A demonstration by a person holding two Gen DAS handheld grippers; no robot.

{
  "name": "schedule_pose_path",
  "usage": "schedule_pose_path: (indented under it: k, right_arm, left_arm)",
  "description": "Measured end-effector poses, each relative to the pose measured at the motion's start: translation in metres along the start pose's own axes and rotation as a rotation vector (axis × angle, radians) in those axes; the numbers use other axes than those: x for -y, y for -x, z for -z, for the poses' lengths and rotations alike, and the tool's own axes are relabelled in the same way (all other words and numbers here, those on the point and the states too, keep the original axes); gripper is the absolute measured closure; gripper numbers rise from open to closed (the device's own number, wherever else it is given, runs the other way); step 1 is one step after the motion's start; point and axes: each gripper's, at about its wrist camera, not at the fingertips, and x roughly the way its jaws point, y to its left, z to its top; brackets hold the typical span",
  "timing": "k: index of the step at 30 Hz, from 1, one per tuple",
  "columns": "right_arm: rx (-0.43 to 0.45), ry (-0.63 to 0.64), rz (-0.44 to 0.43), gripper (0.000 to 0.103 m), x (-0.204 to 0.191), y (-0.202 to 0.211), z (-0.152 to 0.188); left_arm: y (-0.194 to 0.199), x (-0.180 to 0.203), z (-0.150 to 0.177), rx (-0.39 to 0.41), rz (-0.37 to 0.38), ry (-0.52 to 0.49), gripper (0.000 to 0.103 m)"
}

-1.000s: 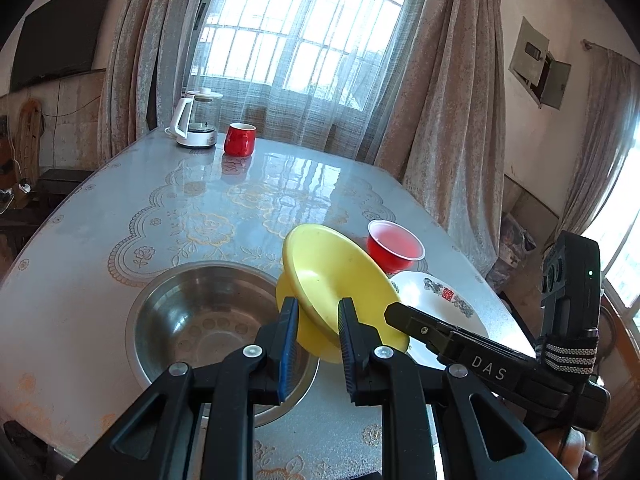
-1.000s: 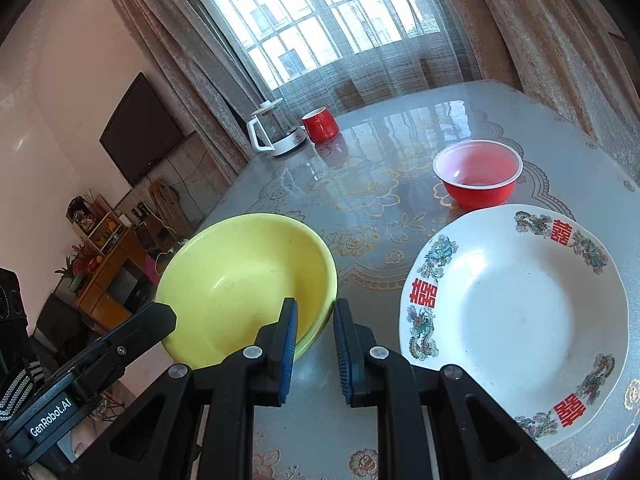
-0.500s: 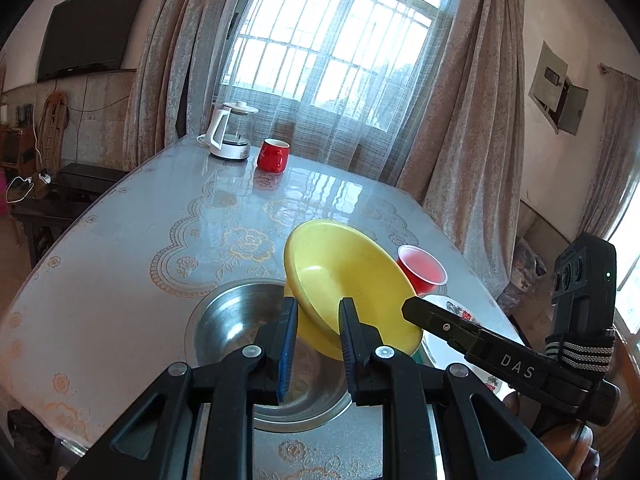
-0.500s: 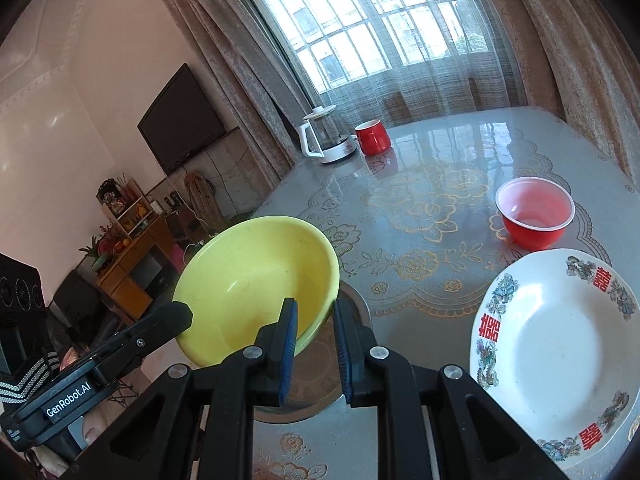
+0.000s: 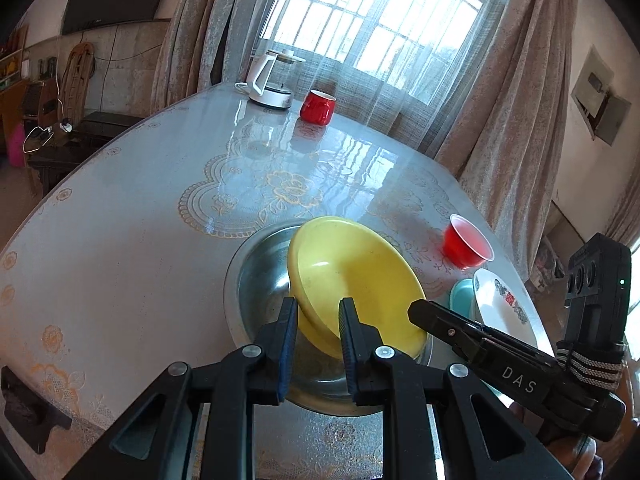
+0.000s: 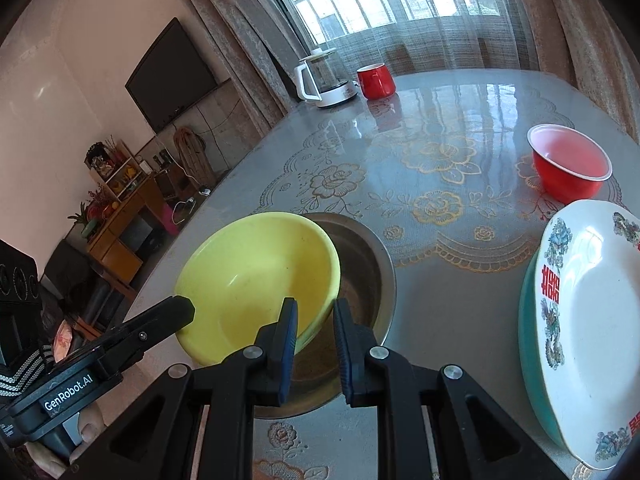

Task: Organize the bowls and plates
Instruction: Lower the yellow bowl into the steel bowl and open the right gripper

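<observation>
A yellow bowl hangs tilted over a large steel bowl, and I cannot tell whether the two touch. My left gripper is shut on the yellow bowl's near rim. My right gripper is shut on the opposite rim. Each gripper also shows in the other's view: the right gripper comes in from the right, the left gripper from the left. A white patterned plate lies on a teal plate to the right.
A small red bowl stands behind the plates. A white kettle and a red mug stand at the table's far edge by the curtained window. The table's left edge drops off next to the steel bowl.
Both grippers carried the yellow bowl away from the plates and lower, from beside the steel bowl to over it. Their hold on the rim is unchanged.
</observation>
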Motion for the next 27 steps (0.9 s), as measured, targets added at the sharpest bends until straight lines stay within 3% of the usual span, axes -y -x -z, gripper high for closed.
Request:
schedule_pose_path:
  k: [18, 27]
  right_arm:
    - [-0.059, 0.067, 0.076, 0.085, -0.006, -0.019, 0.005]
    - [-0.060, 0.133, 0.122, 0.083, -0.015, -0.023, 0.007]
  left_arm:
    - [-0.030, -0.009, 0.004, -0.087, -0.063, -0.013, 0.082]
    - [-0.032, -0.003, 0.006, -0.068, -0.100, -0.058, 0.079]
